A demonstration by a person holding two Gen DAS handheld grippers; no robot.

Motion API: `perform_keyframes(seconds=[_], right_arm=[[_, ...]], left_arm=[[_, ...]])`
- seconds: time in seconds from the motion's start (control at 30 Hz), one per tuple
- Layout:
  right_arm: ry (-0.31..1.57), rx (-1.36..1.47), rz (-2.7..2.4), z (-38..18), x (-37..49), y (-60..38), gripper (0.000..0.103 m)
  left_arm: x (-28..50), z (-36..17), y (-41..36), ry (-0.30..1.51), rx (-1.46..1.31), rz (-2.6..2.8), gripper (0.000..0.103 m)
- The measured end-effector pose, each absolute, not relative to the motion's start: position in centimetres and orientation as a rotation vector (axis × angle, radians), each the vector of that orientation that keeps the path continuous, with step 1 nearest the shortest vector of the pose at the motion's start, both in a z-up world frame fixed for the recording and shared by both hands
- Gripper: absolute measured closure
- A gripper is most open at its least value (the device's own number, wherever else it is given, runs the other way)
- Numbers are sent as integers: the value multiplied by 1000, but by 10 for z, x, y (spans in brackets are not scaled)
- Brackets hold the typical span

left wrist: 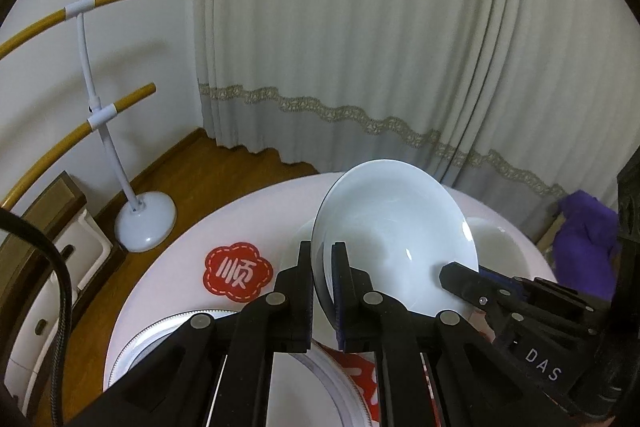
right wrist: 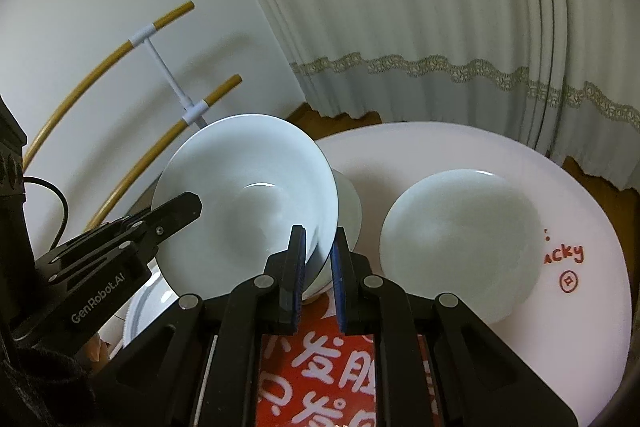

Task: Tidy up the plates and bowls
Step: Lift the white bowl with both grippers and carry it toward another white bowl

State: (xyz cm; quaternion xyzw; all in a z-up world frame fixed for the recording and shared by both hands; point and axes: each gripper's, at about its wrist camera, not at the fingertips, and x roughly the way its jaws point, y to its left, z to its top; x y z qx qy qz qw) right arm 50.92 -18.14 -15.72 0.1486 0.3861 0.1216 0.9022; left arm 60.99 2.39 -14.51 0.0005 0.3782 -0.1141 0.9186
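Above the round white table (right wrist: 500, 147), a pale glossy ceramic bowl (right wrist: 248, 195) hangs tilted, its rim pinched on opposite sides by the left gripper (left wrist: 323, 255) and the right gripper (right wrist: 319, 239). Carrying appears under way. Next, I judge, both must level it and lower it together onto the second white bowl (right wrist: 460, 243) just beside it.

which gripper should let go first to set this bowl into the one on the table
Left, probably. Both grippers grip the tilted bowl by opposite rims. The right gripper is on the side nearest the empty bowl, so it can steer it there.
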Motion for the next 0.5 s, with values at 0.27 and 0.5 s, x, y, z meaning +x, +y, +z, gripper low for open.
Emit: perform_keyframes(seconds=[0.27,0.5], right_arm=[[829,274,221,-170,518,-177,90],[833,233,190,-171,520,-173,90]], left_arm=[[640,-161,12,810,-1,-233,98],[650,-168,9,820,-14,-233,98]])
